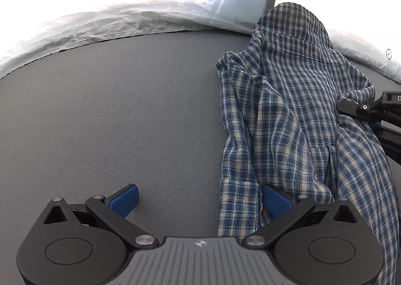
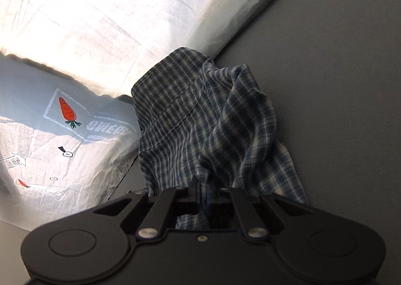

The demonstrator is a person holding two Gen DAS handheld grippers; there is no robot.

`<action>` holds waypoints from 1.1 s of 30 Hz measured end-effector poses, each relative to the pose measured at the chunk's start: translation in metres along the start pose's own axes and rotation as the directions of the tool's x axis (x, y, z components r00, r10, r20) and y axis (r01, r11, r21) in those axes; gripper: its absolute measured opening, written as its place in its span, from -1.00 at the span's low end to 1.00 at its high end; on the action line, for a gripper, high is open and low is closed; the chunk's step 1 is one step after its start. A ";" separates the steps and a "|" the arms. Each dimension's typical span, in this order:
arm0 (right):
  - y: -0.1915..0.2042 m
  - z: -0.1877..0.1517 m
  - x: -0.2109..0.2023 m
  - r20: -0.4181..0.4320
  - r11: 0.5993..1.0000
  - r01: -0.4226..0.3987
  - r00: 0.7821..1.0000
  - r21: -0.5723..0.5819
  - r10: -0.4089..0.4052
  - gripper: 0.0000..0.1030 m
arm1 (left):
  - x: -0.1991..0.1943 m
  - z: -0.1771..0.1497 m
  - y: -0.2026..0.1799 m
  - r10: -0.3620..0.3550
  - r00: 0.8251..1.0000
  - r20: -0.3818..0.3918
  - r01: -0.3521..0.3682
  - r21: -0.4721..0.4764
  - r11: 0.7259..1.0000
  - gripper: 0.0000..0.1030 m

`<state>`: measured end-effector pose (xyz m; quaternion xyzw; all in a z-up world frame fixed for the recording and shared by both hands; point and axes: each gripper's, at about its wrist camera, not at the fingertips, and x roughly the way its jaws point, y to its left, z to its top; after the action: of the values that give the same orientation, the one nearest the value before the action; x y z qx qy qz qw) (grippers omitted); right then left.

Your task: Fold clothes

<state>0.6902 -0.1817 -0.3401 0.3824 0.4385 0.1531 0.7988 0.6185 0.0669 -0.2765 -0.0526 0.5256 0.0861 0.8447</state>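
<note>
Checked blue-and-cream cotton, the plaid shirt (image 1: pixel 295 119) lies bunched in a long ridge down the right half of the left wrist view, on the grey table (image 1: pixel 112 114); in the right wrist view it rises from the bottom centre toward the middle. The right gripper (image 2: pixel 204 191) is clenched on a gathered edge of the cloth. The left gripper (image 1: pixel 200 201) is spread wide and grips nothing, though one blue pad (image 1: pixel 275 201) touches the shirt's near hem.

The pinch looks thin, so a sharp pull could slip the fabric free, or drag the whole heap instead of spreading it. The left gripper may close on several layers at once and set a crooked fold.

Collar, sleeves and buttons are lost in the folds. Glare washes out the pale printed sheet (image 2: pixel 75 134) at the upper left, and the right fingertips are buried in cloth.
</note>
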 end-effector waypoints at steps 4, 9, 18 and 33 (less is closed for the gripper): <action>0.015 -0.003 -0.029 0.040 0.994 0.054 0.998 -0.091 -0.050 0.06 | -0.023 -0.005 0.003 -0.006 1.000 0.031 0.006 -0.003 1.000 0.99; 0.023 -0.026 -0.088 0.076 0.971 0.121 0.991 -0.205 -0.108 0.32 | -0.064 -0.040 0.009 -0.067 0.997 0.028 0.068 -0.023 0.997 1.00; -0.021 -0.121 -0.200 0.076 0.942 0.205 0.979 -0.267 -0.191 0.88 | -0.110 -0.173 0.026 -0.114 0.992 -0.049 0.108 -0.106 0.988 1.00; -0.095 -0.240 -0.309 0.054 0.973 0.111 0.993 -0.201 -0.102 1.00 | -0.153 -0.295 0.038 -0.287 0.958 -0.029 0.281 -0.132 0.951 1.00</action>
<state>0.3096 -0.3093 -0.3081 0.2779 0.4230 0.1458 0.8501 0.2860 0.0373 -0.2696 -0.1832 0.5261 -0.0043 0.8305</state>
